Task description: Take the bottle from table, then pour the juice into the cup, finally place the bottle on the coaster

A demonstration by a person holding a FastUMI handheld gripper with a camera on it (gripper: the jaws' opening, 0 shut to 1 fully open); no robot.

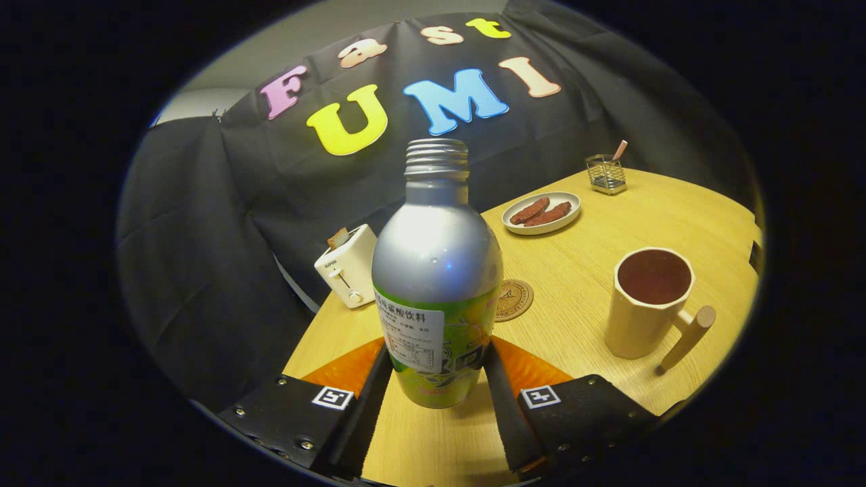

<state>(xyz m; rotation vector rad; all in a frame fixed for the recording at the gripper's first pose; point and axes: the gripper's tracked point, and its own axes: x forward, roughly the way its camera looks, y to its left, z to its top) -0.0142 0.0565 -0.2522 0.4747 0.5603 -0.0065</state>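
Fingers (436, 379) clamp my bottle's (436, 270) lower label, held upright above the desk (582, 270), left of cup (646, 301). Smooth, rigid metal, uncapped; I judge it slippery, spill-prone.

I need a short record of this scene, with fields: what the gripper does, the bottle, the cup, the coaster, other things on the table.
gripper: gripper shut on the bottle, one finger on each side
bottle: bottle upright, cap off
cup: cup upright on the table, dark inside, apart from the bottle
coaster: coaster bare, just behind the bottle
others: toaster, plate with food, wire holder
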